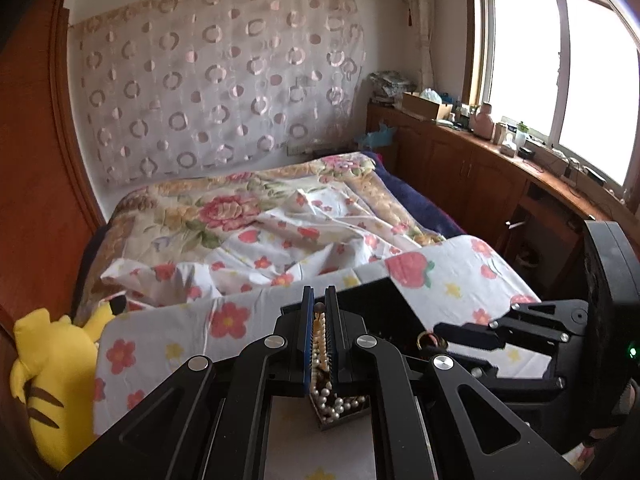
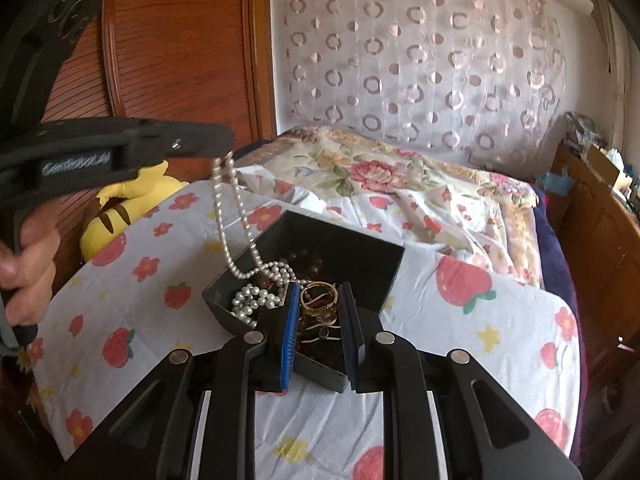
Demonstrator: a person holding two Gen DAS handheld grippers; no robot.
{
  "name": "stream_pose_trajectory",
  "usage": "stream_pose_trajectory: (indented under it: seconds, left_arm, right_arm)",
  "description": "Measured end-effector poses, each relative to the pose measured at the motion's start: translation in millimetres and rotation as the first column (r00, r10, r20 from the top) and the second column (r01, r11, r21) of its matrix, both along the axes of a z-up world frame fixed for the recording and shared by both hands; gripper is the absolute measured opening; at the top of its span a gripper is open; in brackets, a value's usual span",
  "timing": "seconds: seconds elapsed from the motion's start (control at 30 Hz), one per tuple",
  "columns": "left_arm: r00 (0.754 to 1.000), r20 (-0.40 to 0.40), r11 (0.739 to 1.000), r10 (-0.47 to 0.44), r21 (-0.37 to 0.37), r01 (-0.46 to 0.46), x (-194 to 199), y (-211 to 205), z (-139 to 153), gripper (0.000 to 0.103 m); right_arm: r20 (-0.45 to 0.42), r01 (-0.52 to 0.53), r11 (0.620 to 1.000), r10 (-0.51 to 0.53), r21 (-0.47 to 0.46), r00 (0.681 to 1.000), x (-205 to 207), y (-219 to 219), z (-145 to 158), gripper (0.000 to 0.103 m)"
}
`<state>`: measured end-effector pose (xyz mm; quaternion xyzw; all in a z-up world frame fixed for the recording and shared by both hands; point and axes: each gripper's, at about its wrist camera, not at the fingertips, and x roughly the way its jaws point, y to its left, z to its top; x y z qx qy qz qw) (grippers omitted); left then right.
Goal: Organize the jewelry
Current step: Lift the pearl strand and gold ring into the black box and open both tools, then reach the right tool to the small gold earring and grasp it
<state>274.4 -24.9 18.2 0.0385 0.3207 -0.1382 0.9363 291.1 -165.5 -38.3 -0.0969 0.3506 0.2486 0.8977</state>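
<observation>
A black jewelry box stands open on a strawberry-print sheet, with pearls and dark beads inside. In the left wrist view, my left gripper is shut on a pearl necklace, whose lower end is heaped in the box. The right wrist view shows that gripper at upper left, the necklace hanging from it into the box. My right gripper reaches over the box's near corner, shut on a gold ring that spans its blue pads. It also shows in the left view.
A yellow plush toy lies left of the sheet against a wooden panel. A bed with a floral quilt lies behind the box. A wooden cabinet crowded with small items runs under the window at right. A hand grips the left handle.
</observation>
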Motion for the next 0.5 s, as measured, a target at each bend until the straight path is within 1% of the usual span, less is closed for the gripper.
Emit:
stream_pose_trajectory:
  seconds: [0.2,0.23,0.3,0.37,0.4,0.47,0.5]
  left_arm:
    - [1.0,-0.015,1.0,0.005,0.001,-0.005,-4,3,-16,0.005]
    - [1.0,-0.017,1.0,0.007,0.001,-0.007,-5,4,-19,0.009]
    - [1.0,-0.017,1.0,0.012,-0.001,-0.013,-8,6,-22,0.021]
    - [1.0,-0.007,1.0,0.018,-0.011,-0.018,-15,8,-25,0.04]
    - [1.0,-0.001,1.0,0.017,-0.015,-0.017,-19,9,-27,0.044]
    - [1.0,0.008,1.0,0.024,-0.012,-0.024,-27,11,-30,0.055]
    - [0.999,0.016,1.0,0.03,-0.005,-0.03,-32,13,-32,0.058]
  right_arm:
    - [-0.007,0.005,1.0,-0.005,0.001,1.0,6,1,-3,0.023]
    - [-0.01,0.008,1.0,-0.008,0.003,1.0,7,1,-3,0.023]
    - [-0.014,0.013,1.0,-0.013,0.011,1.0,6,-1,-3,0.025]
    - [-0.008,0.013,1.0,-0.013,0.015,1.0,5,-4,-2,0.03]
    - [-0.004,0.015,1.0,-0.014,0.013,1.0,5,-4,-2,0.036]
    - [-0.001,0.016,1.0,-0.016,0.021,1.0,2,-7,0,0.036]
    - [0.001,0.012,0.999,-0.012,0.033,1.0,-3,-9,2,0.036]
